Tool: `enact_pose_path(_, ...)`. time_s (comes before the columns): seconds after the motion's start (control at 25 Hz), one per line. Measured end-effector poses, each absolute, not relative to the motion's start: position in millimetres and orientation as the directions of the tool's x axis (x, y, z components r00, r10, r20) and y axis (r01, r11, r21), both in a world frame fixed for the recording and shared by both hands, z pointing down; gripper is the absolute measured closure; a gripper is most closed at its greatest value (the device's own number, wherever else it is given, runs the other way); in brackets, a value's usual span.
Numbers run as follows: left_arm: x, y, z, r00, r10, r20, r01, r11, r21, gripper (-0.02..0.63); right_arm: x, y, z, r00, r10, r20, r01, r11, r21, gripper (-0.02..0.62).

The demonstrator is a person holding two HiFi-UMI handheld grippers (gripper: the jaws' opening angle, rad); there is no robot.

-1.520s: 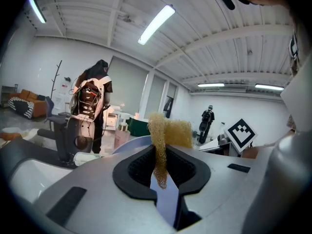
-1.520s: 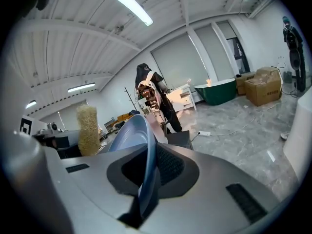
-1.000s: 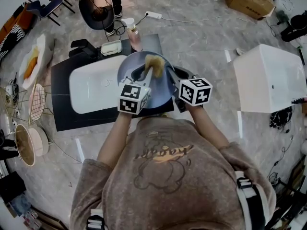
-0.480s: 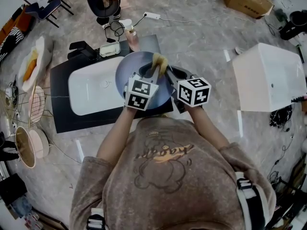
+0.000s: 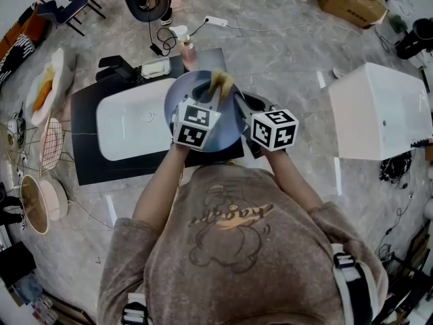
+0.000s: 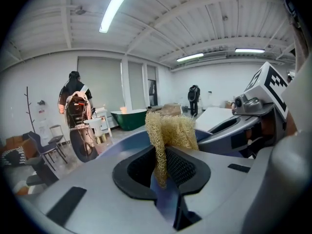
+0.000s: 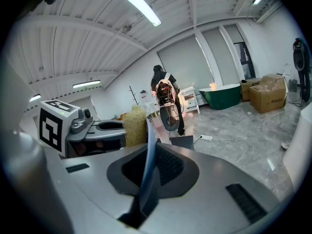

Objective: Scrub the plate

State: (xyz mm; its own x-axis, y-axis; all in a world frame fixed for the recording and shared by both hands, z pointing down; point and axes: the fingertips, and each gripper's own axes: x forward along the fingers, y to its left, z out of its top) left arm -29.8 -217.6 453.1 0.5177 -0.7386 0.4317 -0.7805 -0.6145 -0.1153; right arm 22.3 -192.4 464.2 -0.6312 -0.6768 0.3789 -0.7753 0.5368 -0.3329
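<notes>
In the head view a blue plate (image 5: 184,95) is held tilted over the sink. My right gripper (image 5: 238,108) is shut on its right rim. The rim runs edge-on between the jaws in the right gripper view, where the plate (image 7: 150,145) splits the right gripper (image 7: 148,172). My left gripper (image 5: 215,92) is shut on a yellow loofah scrubber (image 5: 220,81) pressed to the plate's upper face. In the left gripper view the scrubber (image 6: 170,129) sticks up from the left gripper (image 6: 163,164), with the plate (image 6: 119,141) behind it.
A white sink basin (image 5: 132,127) sits in a black counter (image 5: 88,156) under the plate. A soap bottle (image 5: 189,50) and a dish (image 5: 157,67) stand behind the basin. A white tub (image 5: 379,110) is at the right, and wire racks (image 5: 51,144) at the left.
The left gripper has carried the scrubber a little farther up the plate's face and rolled slightly. The right gripper and the plate have stayed put.
</notes>
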Motion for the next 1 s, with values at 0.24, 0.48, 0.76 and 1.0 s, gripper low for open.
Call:
enact_pose_path(0.24,-52.0,-231.4,448.3,0.444,-0.784,0.434,-0.81,-0.558,-0.18,0.541,22.9,-193.6,459.9,-0.631,-0.681,0.371,-0.775,0.536,-0.334,0.572)
enact_pose_path(0.48,-70.8,-237.3,448.6,0.37,-0.809,0.457,-0.82,-0.515,-0.248,0.541,23.4,-194.8,458.2,-0.63,-0.682,0.372,-0.776,0.534,-0.335,0.569)
enact_pose_path(0.76,-98.1,-241.8,455.5,0.282,-0.815,0.506,-0.8,-0.491,-0.345,0.542,26.3,-197.0,454.6,-0.624,-0.693,0.361,-0.78,0.527,-0.337,0.568)
enact_pose_path(1.0,-117.8,-239.9,471.6,0.23,-0.791,0.567,-0.748,-0.517,-0.417,0.543,31.9,-200.8,449.7,-0.612,-0.711,0.346,-0.789,0.513,-0.339,0.566)
